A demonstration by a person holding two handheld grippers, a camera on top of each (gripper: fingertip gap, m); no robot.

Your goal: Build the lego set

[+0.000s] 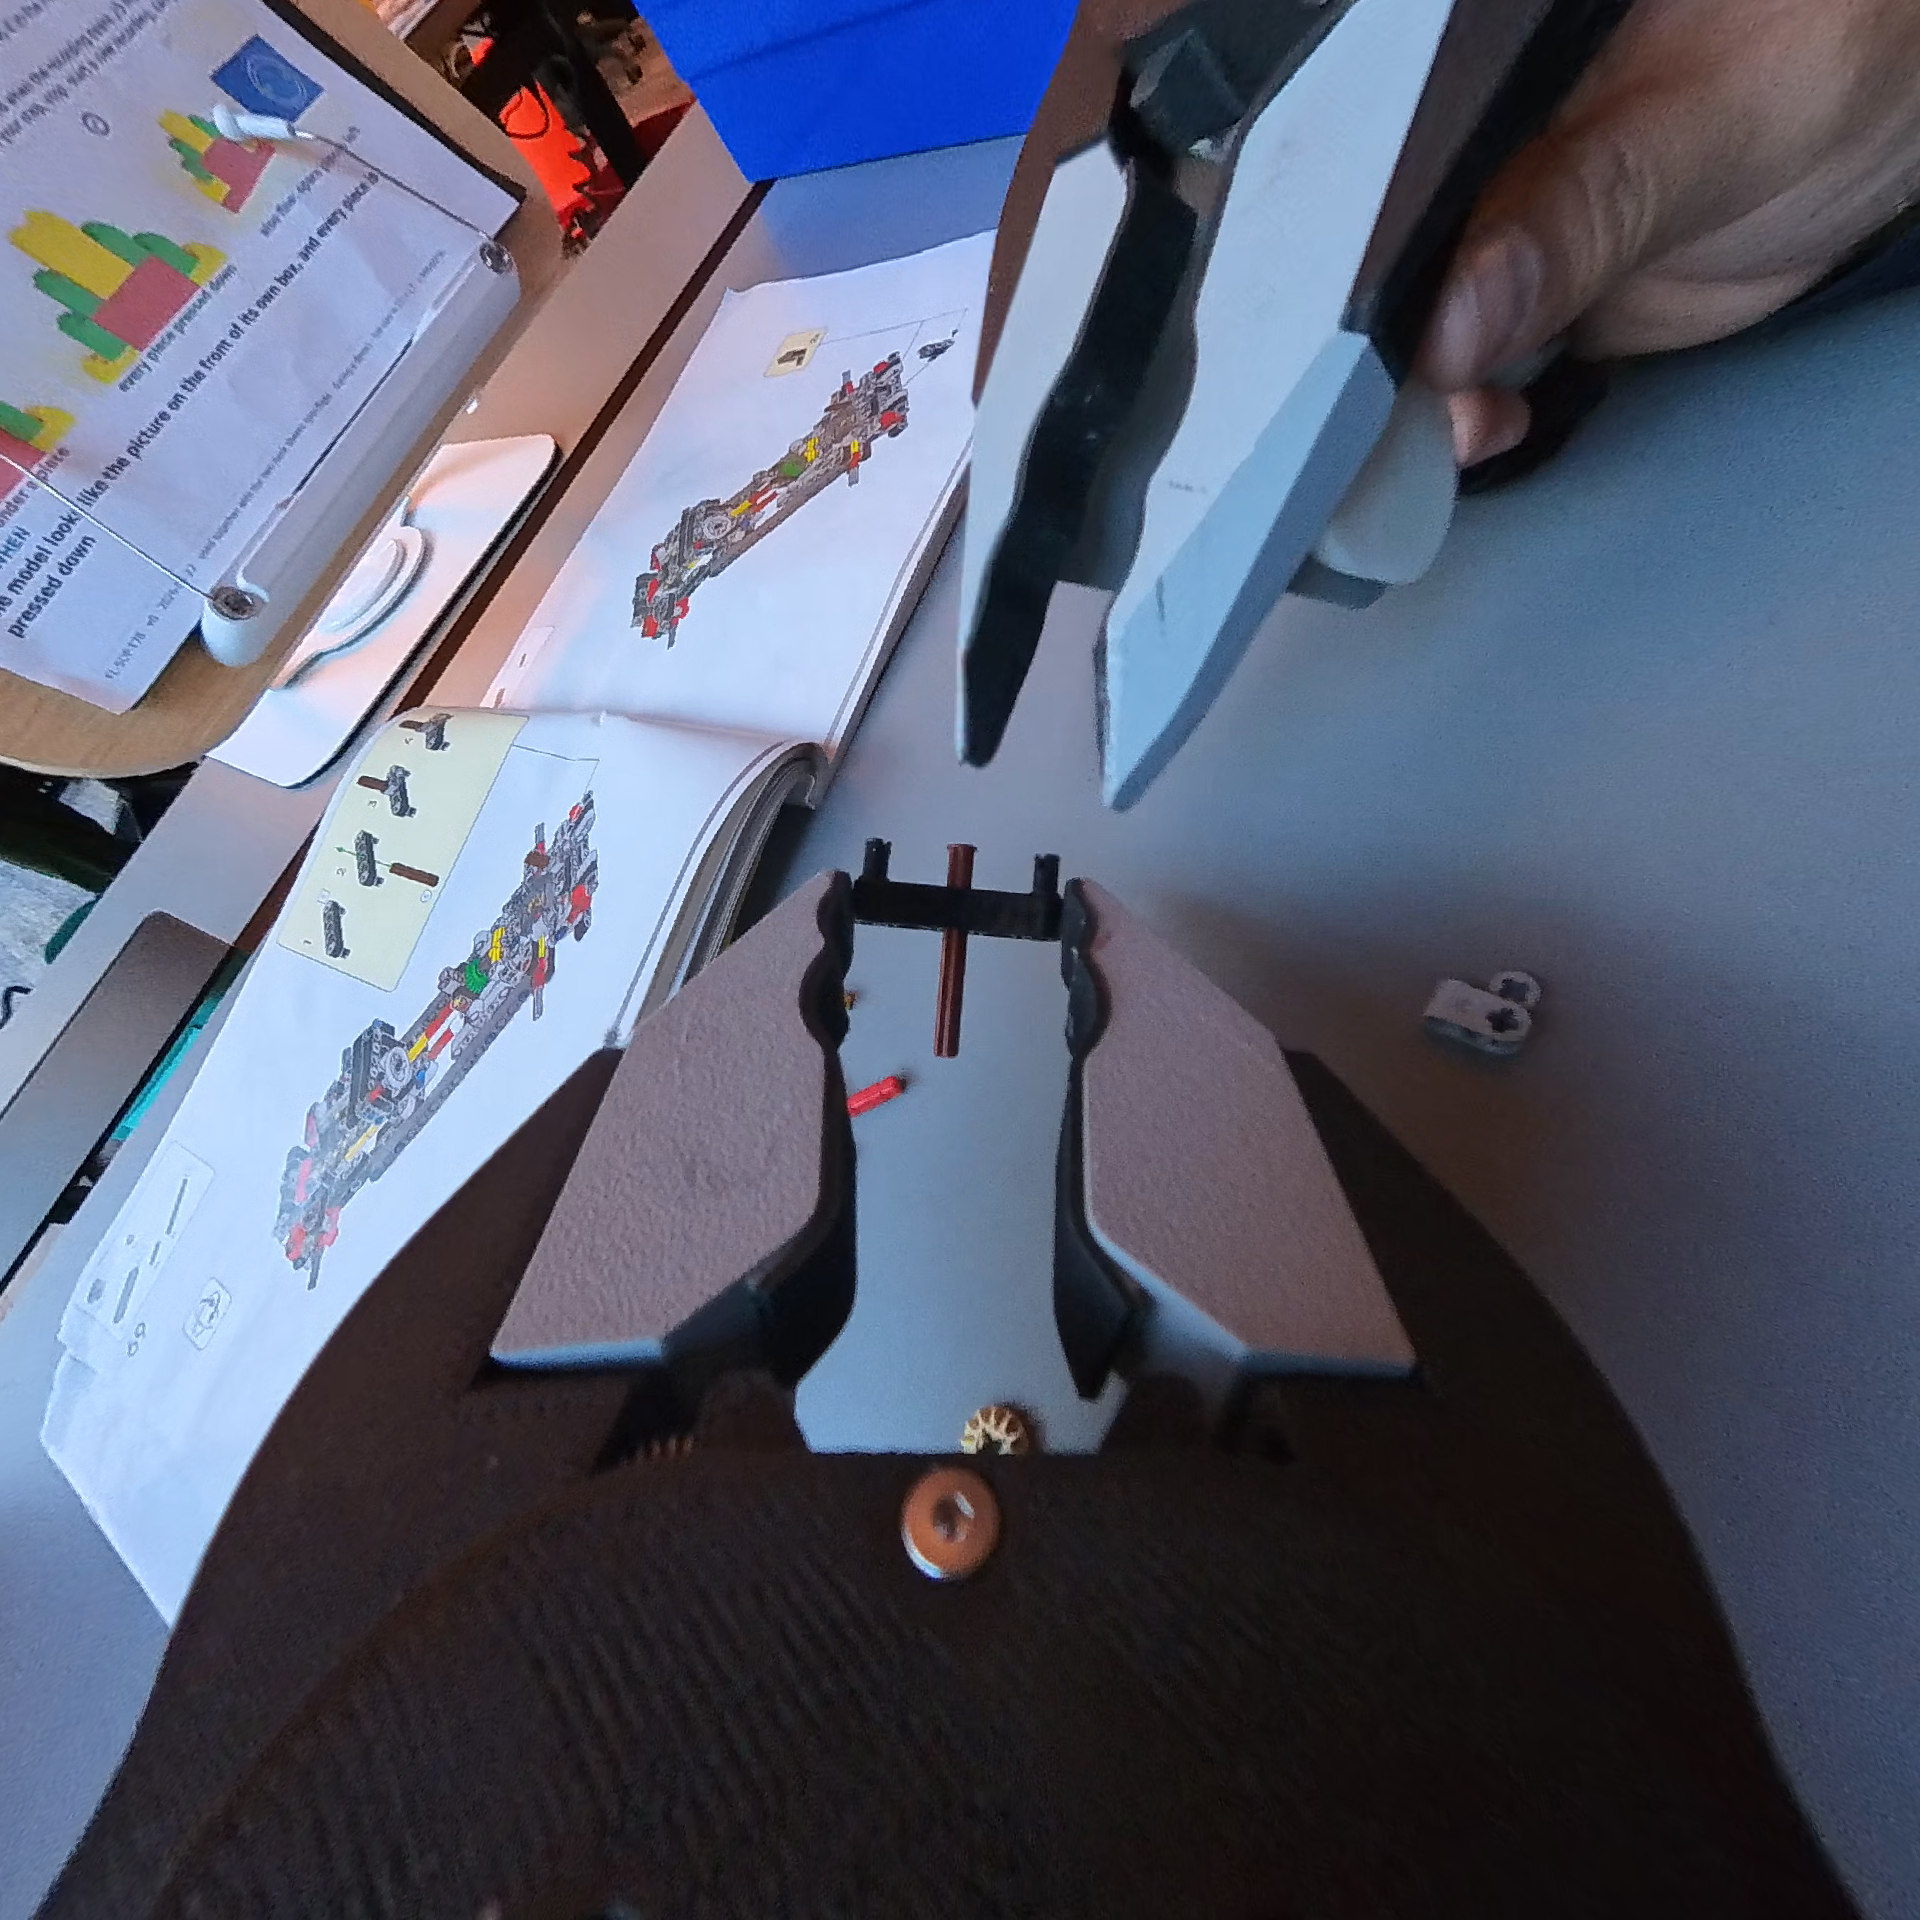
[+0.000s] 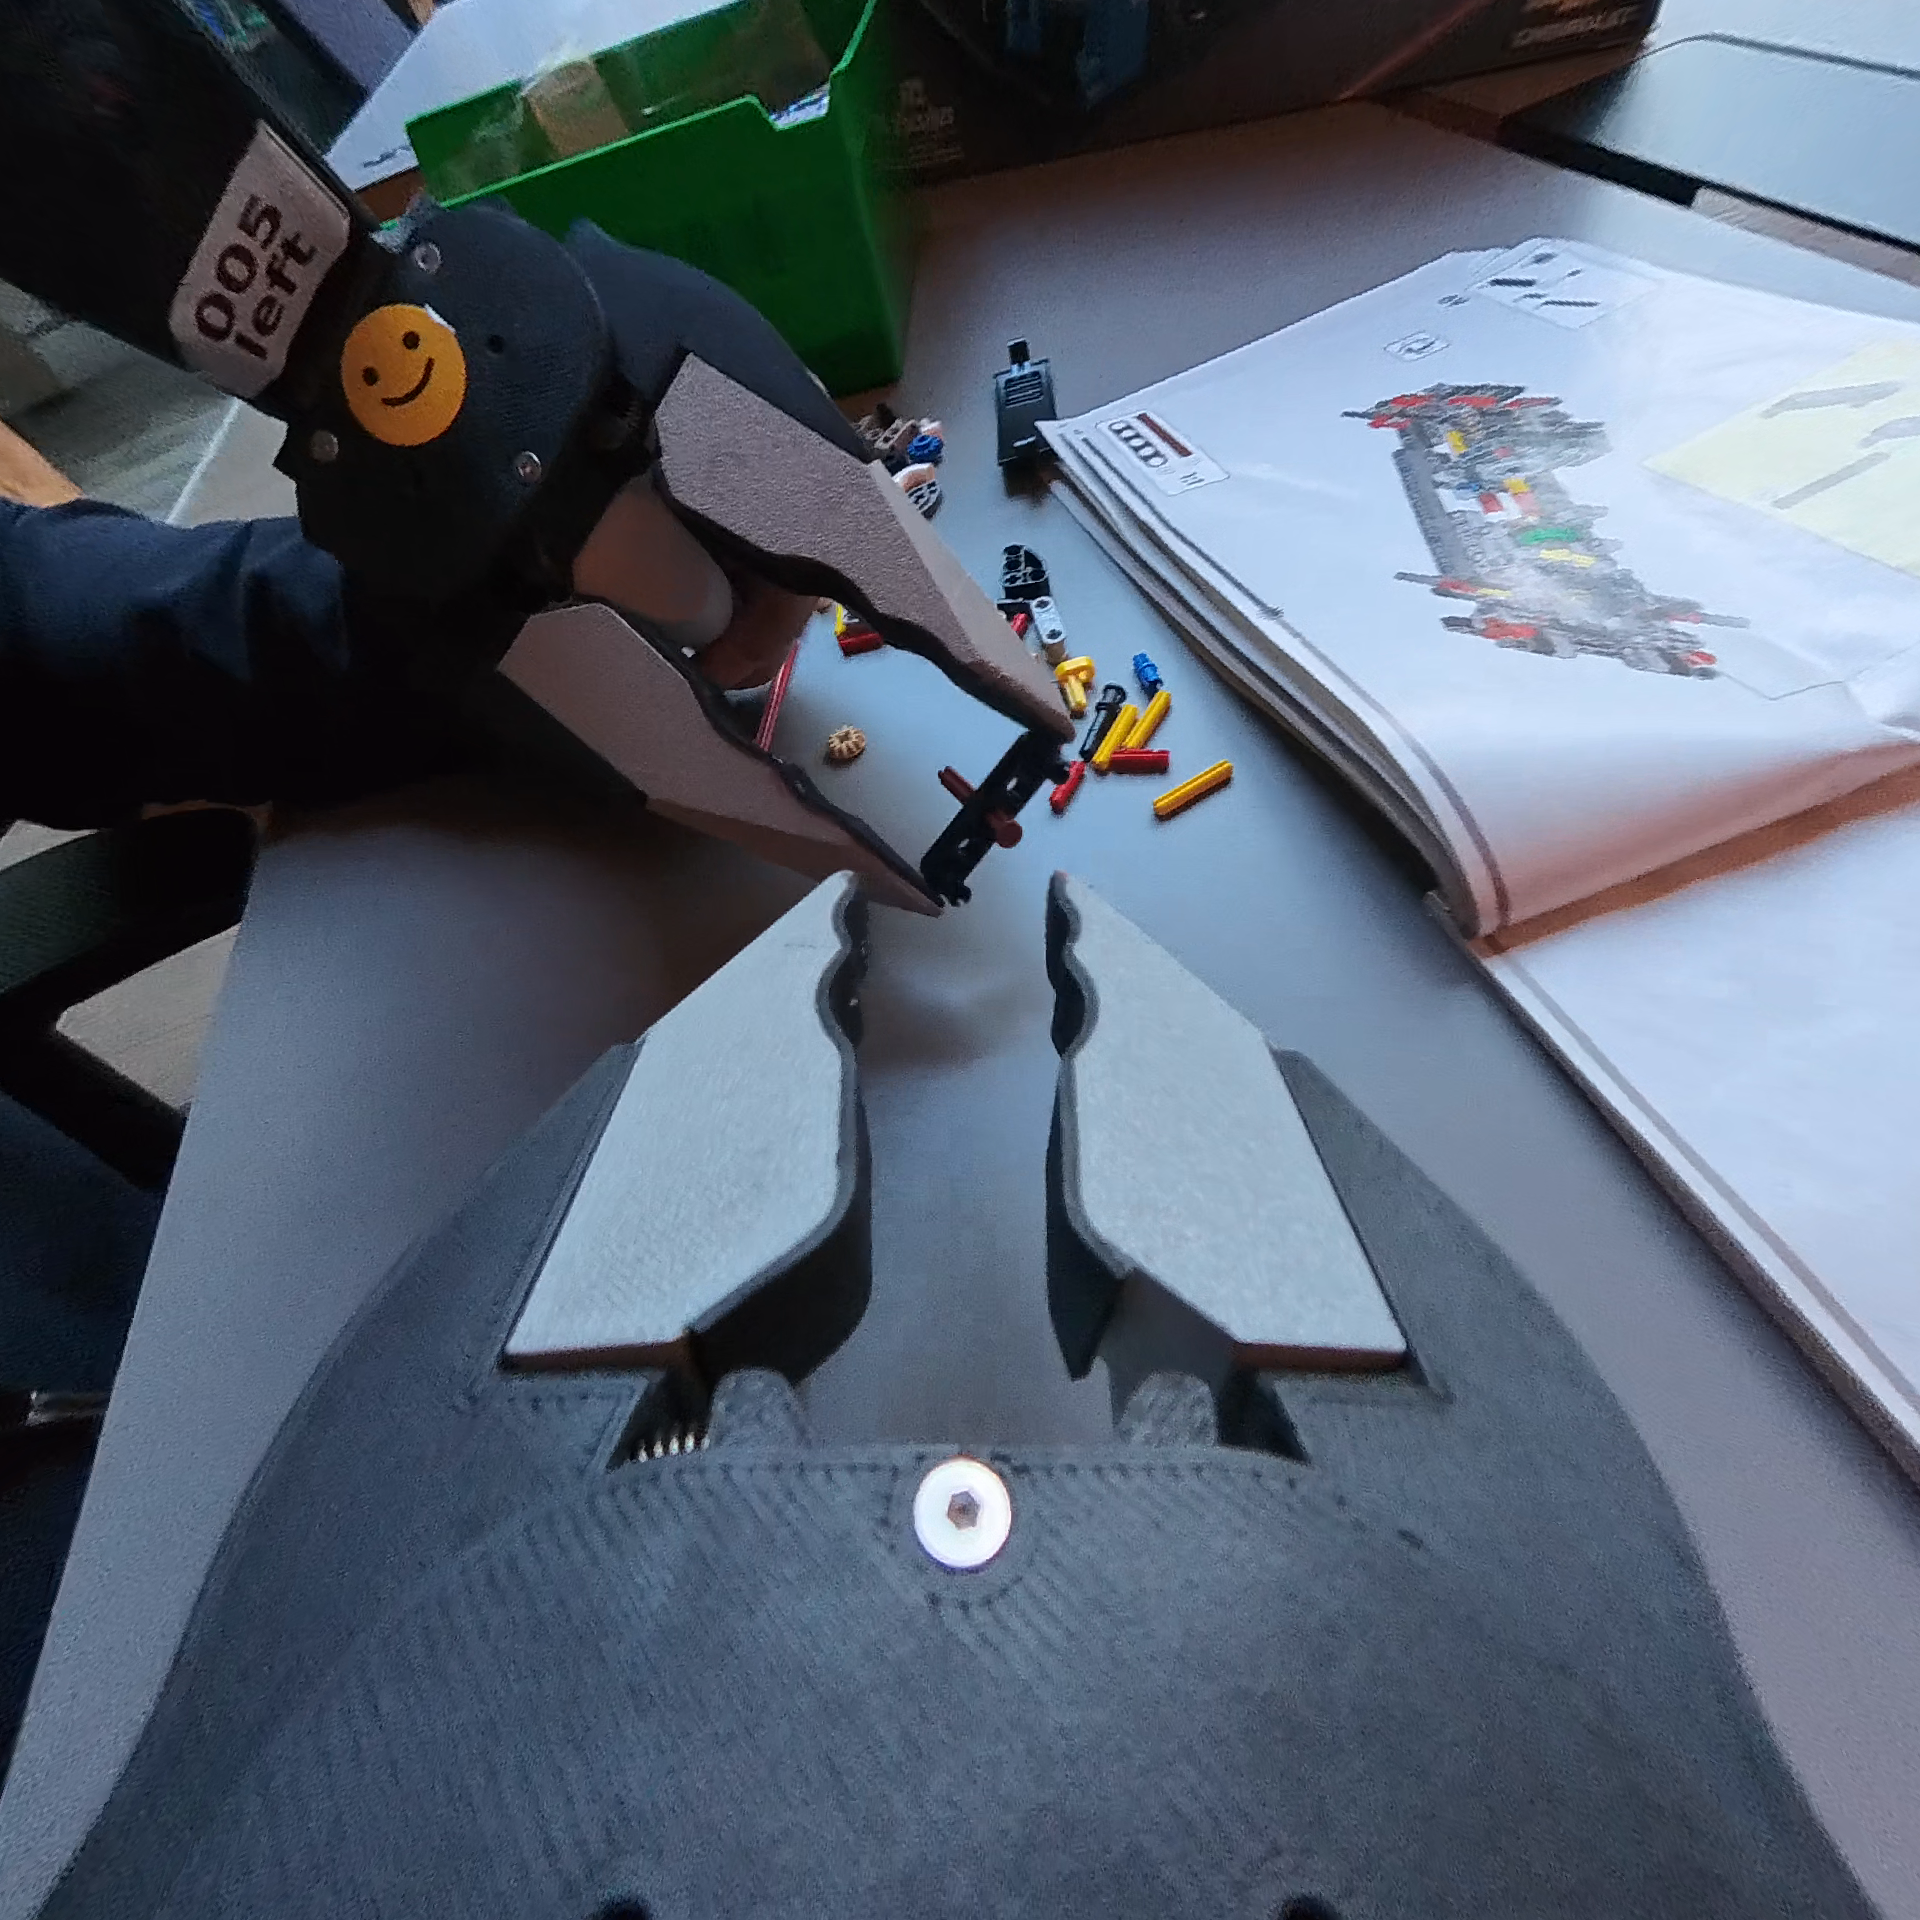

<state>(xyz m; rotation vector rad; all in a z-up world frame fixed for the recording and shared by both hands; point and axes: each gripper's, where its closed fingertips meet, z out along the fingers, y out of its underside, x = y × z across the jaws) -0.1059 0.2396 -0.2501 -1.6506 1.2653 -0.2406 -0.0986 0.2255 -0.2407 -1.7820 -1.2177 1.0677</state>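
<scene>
My left gripper (image 1: pixel 961 896) is shut on a short black beam with holes (image 1: pixel 997 904), gripped end to end between its fingertips. A reddish-brown axle (image 1: pixel 951 951) runs through the beam's middle, and black pins stick out at both ends. The same beam (image 2: pixel 992 805) shows in the right wrist view, held above the grey table (image 2: pixel 1195 987). My right gripper (image 2: pixel 951 899) is open and empty, its tips just short of the beam. In the left wrist view it (image 1: pixel 1049 769) hangs just beyond the beam with its fingers apart.
Open instruction booklets (image 1: pixel 436 997) lie to the left, also seen at the right (image 2: pixel 1507 582). Several small yellow, red and blue pins (image 2: pixel 1127 732) are scattered on the table, with a tan gear (image 2: pixel 846 742) and a grey connector (image 1: pixel 1481 1013). A green bin (image 2: pixel 707 156) stands behind. Less than 4 cm separates the two grippers' tips. Both grippers' tips are roughly 7 cm from the grey connector (image 1: pixel 1481 1013).
</scene>
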